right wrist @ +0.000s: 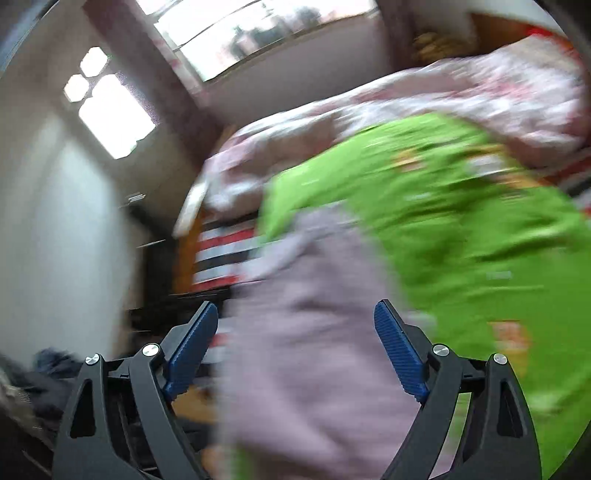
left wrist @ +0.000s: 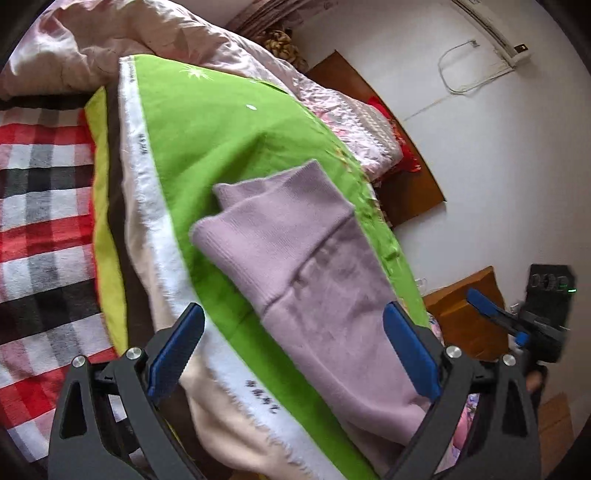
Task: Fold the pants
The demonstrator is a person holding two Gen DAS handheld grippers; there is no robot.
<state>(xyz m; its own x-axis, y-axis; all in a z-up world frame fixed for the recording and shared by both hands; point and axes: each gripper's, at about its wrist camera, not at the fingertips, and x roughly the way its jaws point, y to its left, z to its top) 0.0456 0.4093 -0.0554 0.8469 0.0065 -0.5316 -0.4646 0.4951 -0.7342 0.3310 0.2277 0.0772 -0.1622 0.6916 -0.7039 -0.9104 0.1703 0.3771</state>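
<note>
The pants (left wrist: 317,280), a soft lilac pair, lie lengthwise on a bright green cloth (left wrist: 207,140) spread over the bed, with their ribbed waistband (left wrist: 269,229) turned toward the far end and doubled over itself at one corner. Their near end runs down behind the left gripper's frame and out of the picture, so the legs and hems cannot be made out. The left gripper (left wrist: 295,350) hangs over them with its blue pads (left wrist: 177,350) spread wide; the fabric passes between the two fingers without either pad pressing on it, though the pad on the picture's right sits right against the edge of the cloth and whether it touches is hard to say. In the right wrist view the whole scene is smeared by motion blur: the pants (right wrist: 306,350) show only as a pale lilac mass, their outline and folds lost, and the green cloth (right wrist: 461,229) as streaks. The right gripper (right wrist: 295,350) stands open too, pads apart above the blurred fabric and gripping nothing; its far tip also shows at the right edge of the left wrist view, clear of the bed. Beside the green cloth runs a white fringed selvedge (left wrist: 147,206) with small printed characters too fine to read, then a red, black and white checked blanket (left wrist: 40,206), and beyond them a rumpled pink quilt (left wrist: 122,40). A wall air conditioner (left wrist: 491,33) is cut off at the top edge, and a window (right wrist: 240,33) appears only as a bright blur.
</note>
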